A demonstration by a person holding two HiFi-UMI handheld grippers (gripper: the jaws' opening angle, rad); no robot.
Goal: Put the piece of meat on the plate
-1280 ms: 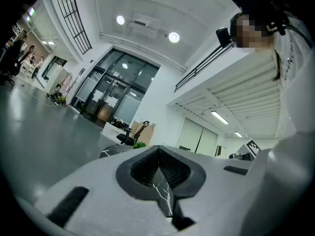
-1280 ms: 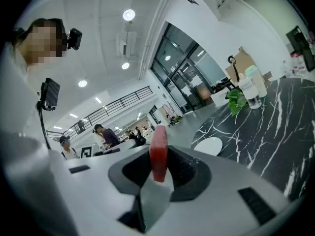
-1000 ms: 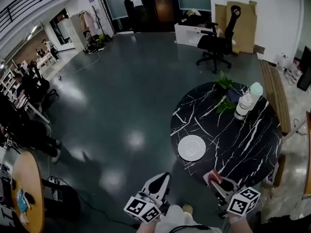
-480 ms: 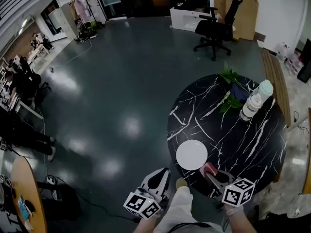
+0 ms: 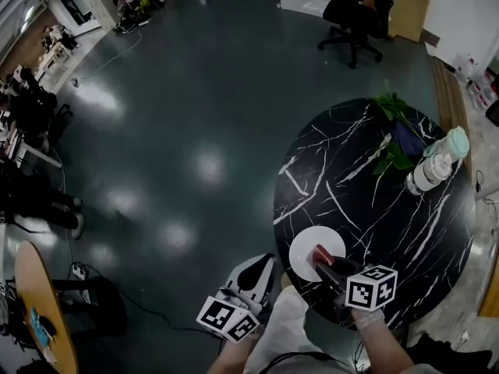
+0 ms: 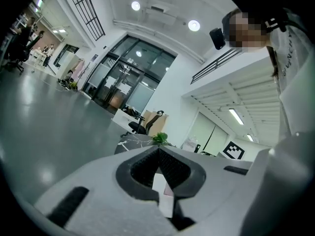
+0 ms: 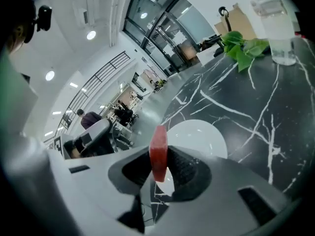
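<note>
The right claw (image 7: 159, 156) is closed on the piece of meat (image 7: 158, 149). The meat is a flat red slab that stands on edge between the two pads and sticks up past the jaw tips. Just beyond and below this claw's tips lies the white plate (image 7: 202, 136). In the head view the meat hangs over the part of the plate nearest the claw, but whether it touches the plate cannot be told. The plate sits close to the near edge of the round black worktop (image 7: 256, 117), which has white marble veins.

The left claw (image 6: 158, 150) is to the left of the right claw, off the worktop's edge and over the grey floor (image 5: 179, 131). Its jaws meet at the tips and grip nothing. Each claw carries a marker cube (image 5: 370, 287) at its rear, on the person's side.

Farther out from the right claw, well apart from the plate, a leafy green plant (image 7: 243, 48) lies at the far side of the worktop. A clear plastic bottle (image 7: 275, 28) stands upright just right of it. Beyond the worktop, across the floor, stands a black office chair (image 5: 355, 18).
</note>
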